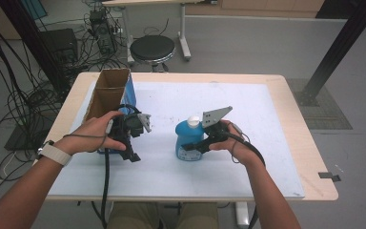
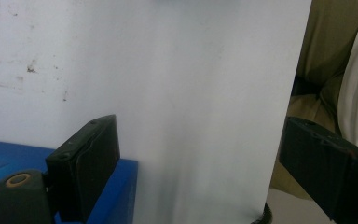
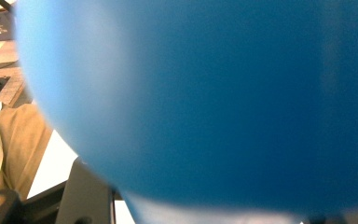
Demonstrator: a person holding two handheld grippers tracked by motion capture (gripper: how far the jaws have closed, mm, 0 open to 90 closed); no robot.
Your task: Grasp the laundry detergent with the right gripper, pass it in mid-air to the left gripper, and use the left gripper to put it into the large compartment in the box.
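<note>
Bottle (image 1: 189,139), blue with a white cap, upright on the counter's white mat (image 1: 248,157), pinched low on its body by the right tool (image 1: 194,145); its long axis stands vertical. Left tool (image 1: 132,151), jaws spread and holding nothing, rests against the near end of the open blue carton (image 1: 108,95). From the right tool the carton's mouth lies well off toward the left tool, so the likely carry runs sideways, and the right hand (image 1: 228,138) is the one placed for it.

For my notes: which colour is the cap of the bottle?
White, on the blue bottle; the cap shows best in the high view.
</note>
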